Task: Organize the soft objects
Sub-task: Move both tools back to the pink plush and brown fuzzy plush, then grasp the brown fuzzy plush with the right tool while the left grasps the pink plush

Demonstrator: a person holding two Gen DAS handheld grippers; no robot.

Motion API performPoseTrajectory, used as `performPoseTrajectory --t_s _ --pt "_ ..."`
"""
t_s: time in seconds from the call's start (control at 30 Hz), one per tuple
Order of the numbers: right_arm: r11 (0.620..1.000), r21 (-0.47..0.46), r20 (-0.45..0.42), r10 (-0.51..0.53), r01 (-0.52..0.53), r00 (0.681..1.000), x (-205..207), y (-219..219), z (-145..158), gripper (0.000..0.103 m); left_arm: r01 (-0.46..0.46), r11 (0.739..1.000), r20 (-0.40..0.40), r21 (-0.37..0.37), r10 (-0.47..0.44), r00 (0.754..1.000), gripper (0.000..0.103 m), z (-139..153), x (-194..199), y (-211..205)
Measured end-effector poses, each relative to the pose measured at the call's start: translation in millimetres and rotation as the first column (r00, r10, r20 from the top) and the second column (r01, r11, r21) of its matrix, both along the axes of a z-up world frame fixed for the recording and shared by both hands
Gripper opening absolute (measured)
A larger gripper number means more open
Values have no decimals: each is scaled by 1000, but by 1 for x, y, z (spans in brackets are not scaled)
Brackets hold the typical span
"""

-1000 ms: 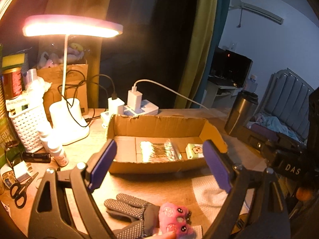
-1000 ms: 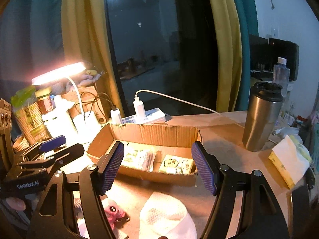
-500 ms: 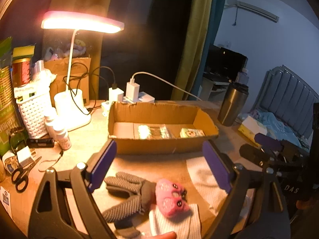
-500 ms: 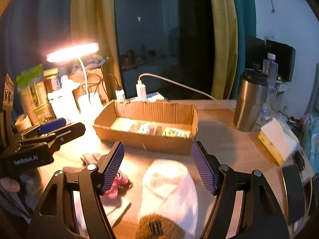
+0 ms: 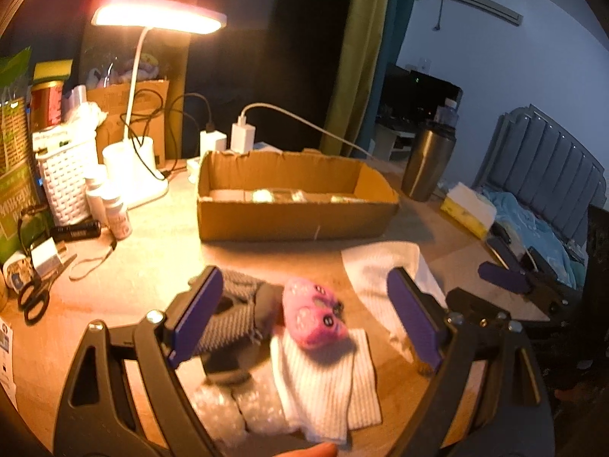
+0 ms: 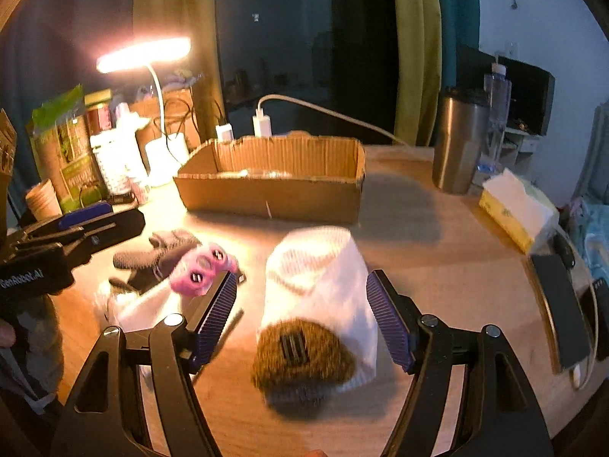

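Note:
Soft things lie in front of an open cardboard box (image 5: 297, 217) (image 6: 274, 194) on the wooden table. A pink plush toy (image 5: 314, 314) (image 6: 201, 268) rests on a folded white ribbed cloth (image 5: 323, 377), beside a grey dotted glove (image 5: 236, 304) (image 6: 156, 255). My left gripper (image 5: 304, 316) is open, its jaws wide on either side of the toy and glove, not touching. A white sock with a brown fuzzy patch (image 6: 316, 304) lies between the wide jaws of my right gripper (image 6: 300, 316), which is open and clear of it.
A lit desk lamp (image 5: 152, 23), white basket (image 5: 64, 175), small bottles (image 5: 114, 205), scissors (image 5: 34, 297) and chargers crowd the left. A steel tumbler (image 5: 426, 163) (image 6: 456, 144), a tissue pack (image 6: 514, 205) and phones (image 6: 563, 304) sit at the right. Bubble wrap (image 5: 228, 407) lies near the front edge.
Both grippers have pulled back from the box and sunk toward the table. The toy, glove and sock have come up between the fingers. Jaw widths look the same.

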State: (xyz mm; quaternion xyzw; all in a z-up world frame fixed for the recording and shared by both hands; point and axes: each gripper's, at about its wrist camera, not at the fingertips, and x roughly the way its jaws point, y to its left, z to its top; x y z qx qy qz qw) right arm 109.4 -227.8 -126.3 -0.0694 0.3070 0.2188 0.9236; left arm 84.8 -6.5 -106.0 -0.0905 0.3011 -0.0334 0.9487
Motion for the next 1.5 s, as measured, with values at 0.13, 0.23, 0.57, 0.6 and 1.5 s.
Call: performPoseTrajectory --t_s 0.13,0.23,0.57,0.6,1.5 --pt "1000 -17 -17 -3 3 1000 -6 -3 -14 76 8 1000 -18 3 -8 1000 89 -8 -7 -4" --pt "1000 -21 -29 -1 0 1000 -10 -5 -20 77 14 1000 -29 7 -14 999 89 -14 -11 -7" --pt "999 -31 -79 29 -32 996 -12 0 -40 77 26 1000 -59 12 -25 998 89 -25 -17 -9" --pt "999 -32 -80 37 -39 996 -13 1 -40 77 26 1000 -60 11 -25 998 89 -26 -17 -9" --pt "997 40 -89 68 -65 994 4 -7 -28 46 25 999 -101 24 -22 995 89 -32 1 -8"
